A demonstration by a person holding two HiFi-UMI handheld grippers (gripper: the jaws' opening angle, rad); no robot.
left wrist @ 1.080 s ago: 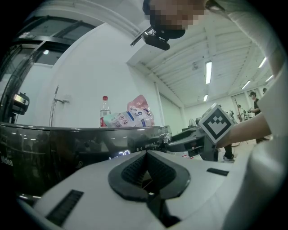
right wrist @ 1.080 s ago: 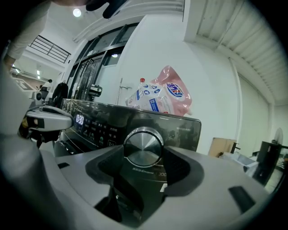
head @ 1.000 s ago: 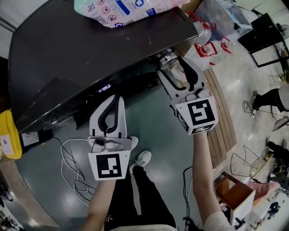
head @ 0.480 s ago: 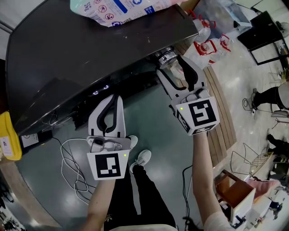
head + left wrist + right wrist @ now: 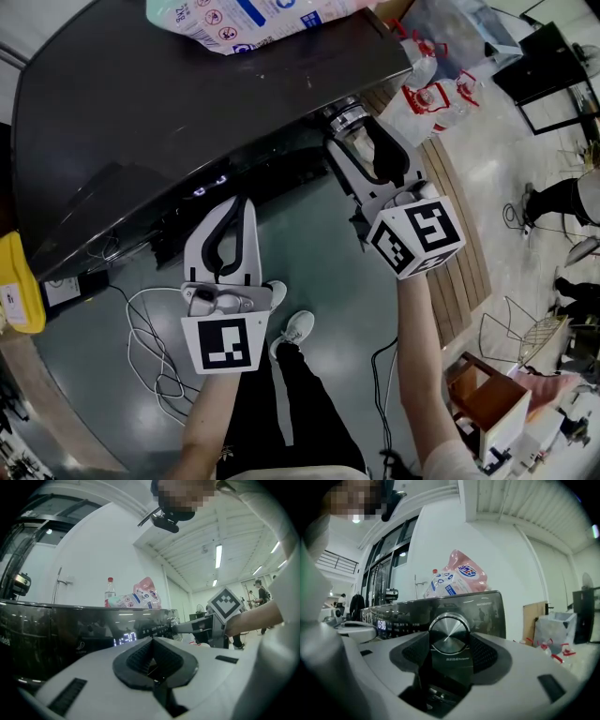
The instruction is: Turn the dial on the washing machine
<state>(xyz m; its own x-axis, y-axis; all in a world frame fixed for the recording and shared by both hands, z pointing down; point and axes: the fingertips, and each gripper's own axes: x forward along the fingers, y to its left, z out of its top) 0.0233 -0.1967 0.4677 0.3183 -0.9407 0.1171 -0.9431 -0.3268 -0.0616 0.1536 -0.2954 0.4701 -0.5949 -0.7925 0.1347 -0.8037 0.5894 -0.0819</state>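
Since the earlier frame the right gripper [image 5: 362,142] has rolled, its marker cube now tilted, jaws clamped on the dial [image 5: 449,632] at the washing machine's [image 5: 187,103] right end. The left gripper [image 5: 228,223] hovers nearby, jaws together and empty. Likely fault: the pads slip on the smooth metal dial, so the wrist rolls without turning it.

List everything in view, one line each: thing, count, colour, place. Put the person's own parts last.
washing machine: one, black, fills upper head view
dial: one, silver, right end of its front panel
display: one, white digits, front panel
detergent pouch: one, pink and white, on the machine's top
bottle: one, clear, red cap, beside the pouch
cables: several, white and dark, floor at left
plastic bag: at least one, clear, red handles, floor at right
shoes: two, white, floor in front of the machine
left gripper: one, white, shut and empty, facing the panel
right gripper: one, white, shut on the dial
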